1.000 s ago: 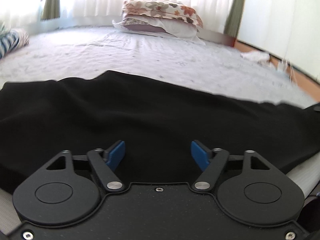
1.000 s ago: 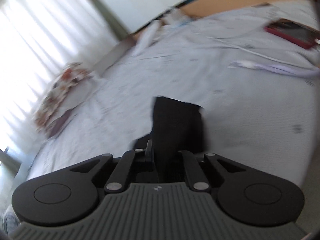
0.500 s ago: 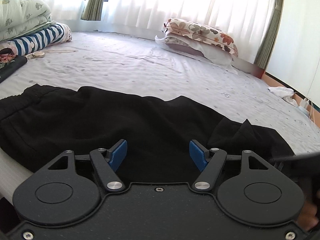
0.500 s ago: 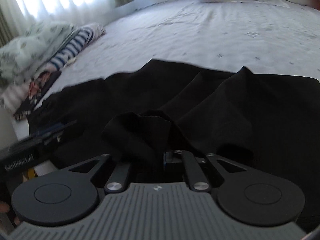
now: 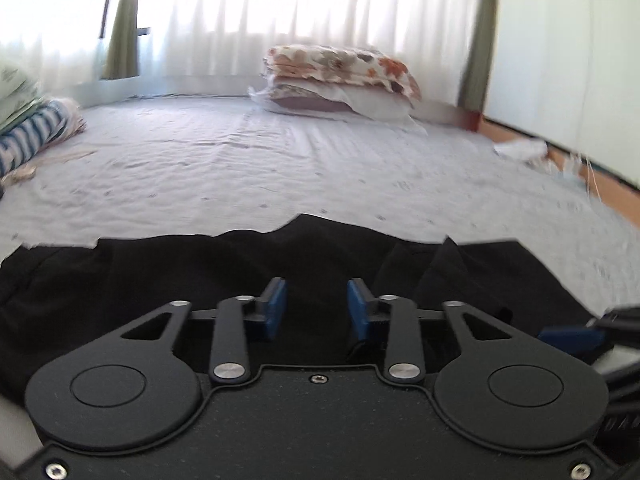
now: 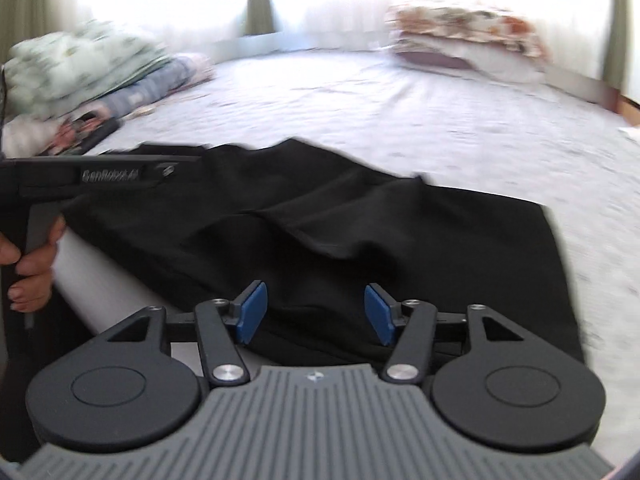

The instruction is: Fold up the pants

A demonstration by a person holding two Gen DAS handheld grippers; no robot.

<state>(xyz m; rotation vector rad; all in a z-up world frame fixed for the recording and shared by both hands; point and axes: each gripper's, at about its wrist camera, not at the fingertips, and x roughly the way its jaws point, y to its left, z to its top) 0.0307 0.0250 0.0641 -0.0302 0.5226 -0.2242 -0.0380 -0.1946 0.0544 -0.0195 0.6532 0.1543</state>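
Black pants [image 5: 200, 280] lie folded over on the pale bed sheet near its front edge; they also show in the right wrist view [image 6: 360, 240], with a loose fold across the middle. My left gripper [image 5: 316, 306] is open and empty, just above the pants. My right gripper [image 6: 314, 312] is open and empty over the near edge of the pants. The left gripper's body [image 6: 104, 174] shows at the left of the right wrist view, held by a hand [image 6: 28, 264]. A blue pad of the right gripper [image 5: 568, 338] shows at the right of the left wrist view.
A stack of flowered pillows [image 5: 340, 76] lies at the far side of the bed sheet [image 5: 280, 168] by the curtains. Folded bedding and striped cloth [image 6: 88, 76] sit at the far left. White cloth and cords [image 5: 528, 150] lie at the right by the wooden floor.
My right gripper has let go of the pants fabric it was shut on and now stands open. The left gripper's jaws have narrowed but stay open. Both views have shifted.
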